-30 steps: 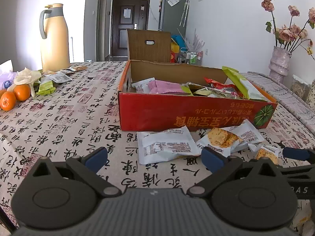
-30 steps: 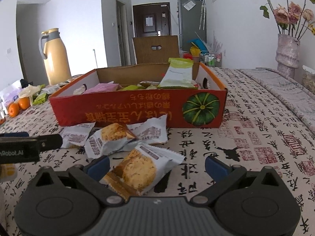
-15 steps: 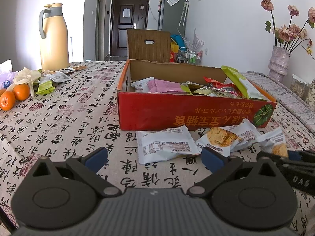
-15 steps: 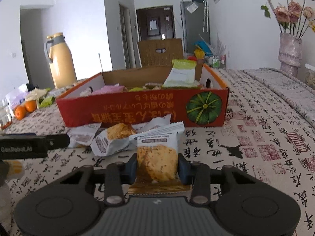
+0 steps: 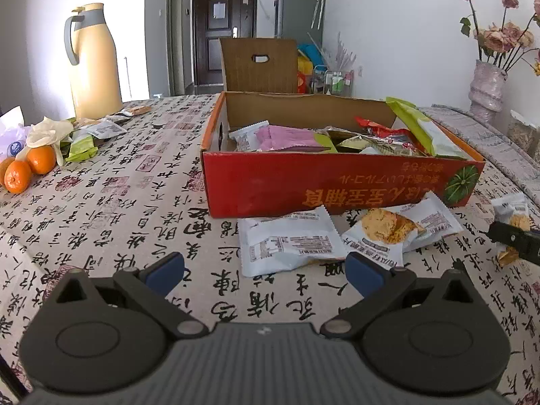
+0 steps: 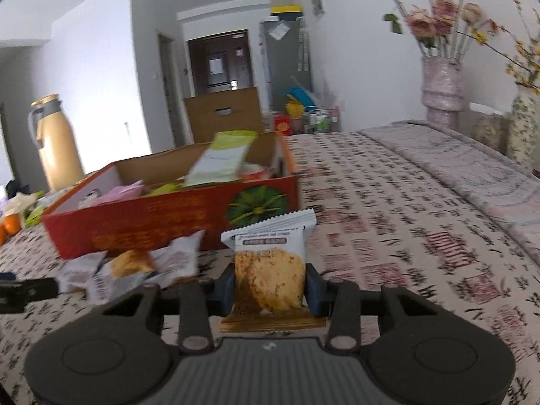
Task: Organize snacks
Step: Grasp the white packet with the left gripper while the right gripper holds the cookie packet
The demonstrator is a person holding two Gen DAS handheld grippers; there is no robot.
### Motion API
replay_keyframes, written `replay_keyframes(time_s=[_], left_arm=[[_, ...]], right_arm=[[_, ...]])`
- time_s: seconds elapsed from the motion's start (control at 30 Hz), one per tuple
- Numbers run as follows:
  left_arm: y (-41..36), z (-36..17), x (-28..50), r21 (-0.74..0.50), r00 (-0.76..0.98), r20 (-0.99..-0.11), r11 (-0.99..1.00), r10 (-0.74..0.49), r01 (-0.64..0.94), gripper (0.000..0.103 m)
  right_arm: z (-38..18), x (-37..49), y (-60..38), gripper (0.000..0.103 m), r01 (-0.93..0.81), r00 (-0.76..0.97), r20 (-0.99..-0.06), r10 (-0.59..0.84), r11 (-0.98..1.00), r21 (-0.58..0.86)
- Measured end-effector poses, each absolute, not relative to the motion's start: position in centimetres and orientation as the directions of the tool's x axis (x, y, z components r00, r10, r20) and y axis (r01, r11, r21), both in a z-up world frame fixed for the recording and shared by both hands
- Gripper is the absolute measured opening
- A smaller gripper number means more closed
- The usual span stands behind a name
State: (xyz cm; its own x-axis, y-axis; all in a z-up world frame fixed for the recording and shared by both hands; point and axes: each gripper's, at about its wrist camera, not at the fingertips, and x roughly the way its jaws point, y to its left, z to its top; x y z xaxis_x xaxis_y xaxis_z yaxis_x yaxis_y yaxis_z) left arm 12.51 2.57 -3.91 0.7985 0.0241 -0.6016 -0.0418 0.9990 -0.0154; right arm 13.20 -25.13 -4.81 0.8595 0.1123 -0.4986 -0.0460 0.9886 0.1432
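A: What is held by the right gripper [image 6: 270, 287]?

B: A cookie packet [image 6: 269, 270] is clamped upright between its blue pads [image 6: 225, 288], with the serrated white top edge raised and the brown end lying toward the gripper body. It is carried above the calligraphy-print tablecloth [image 6: 388, 236], near the right front corner of the red cardboard box [image 6: 168, 219]. The right wrist view is blurred.

A: And the left gripper [image 5: 265, 271]?

B: Its jaws are spread wide and nothing is held between them. It is poised over the tablecloth, near the box's front wall.

A: Where are the other snacks found?

B: Two packets are left on the cloth just in front of the box: a white packet [image 5: 290, 241] lying with its printed back up, and to its right a second cookie packet [image 5: 398, 229]. The box itself is filled with assorted wrappers, and a green bag [image 5: 422, 128] is leaned against its right wall.

A: Anything else on the table?

B: Far left, a yellow thermos jug [image 5: 92, 64] is seen, with oranges [image 5: 28, 167] nearer on the left. A vase of dried flowers [image 5: 487, 91] is set at the far right.
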Motion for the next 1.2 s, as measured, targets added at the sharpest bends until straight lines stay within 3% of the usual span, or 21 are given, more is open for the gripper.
replay_keyframes(time_s=[0.3, 0.87, 0.93, 1.0, 1.13, 1.2], left_arm=[[2.4, -2.8, 16.1, -0.034, 0.729, -0.684, 0.998, 0.019, -0.057, 0.103], [1.4, -5.9, 19.9, 0.018, 0.672, -0.735, 0.994, 0.087, -0.109, 0.102], [1.4, -5.8, 19.8, 0.014, 0.679, -0.73, 0.995, 0.078, -0.099, 0.097], [1.1, -5.5, 19.4, 0.015, 0.695, -0.716, 0.997, 0.064, -0.077, 0.079], [0.8, -5.2, 18.8, 0.013, 0.71, -0.703, 0.999, 0.045, -0.05, 0.067], [1.0, -5.0, 18.6, 0.008, 0.713, -0.7, 0.998, 0.045, -0.056, 0.056]], right_arm=[[-5.3, 13.3, -25.4, 0.04, -0.063, 0.857, -0.496, 0.142, 0.983, 0.173], [-5.3, 13.1, -25.6, 0.04, -0.099, 0.856, -0.482, 0.188, 0.974, 0.203], [-5.3, 13.1, -25.6, 0.039, -0.101, 0.857, -0.48, 0.189, 0.974, 0.204], [-5.3, 13.1, -25.6, 0.039, -0.103, 0.856, -0.48, 0.19, 0.974, 0.203], [-5.3, 13.1, -25.5, 0.038, -0.105, 0.854, -0.484, 0.191, 0.974, 0.2], [-5.3, 13.2, -25.4, 0.038, -0.105, 0.851, -0.489, 0.191, 0.975, 0.196]])
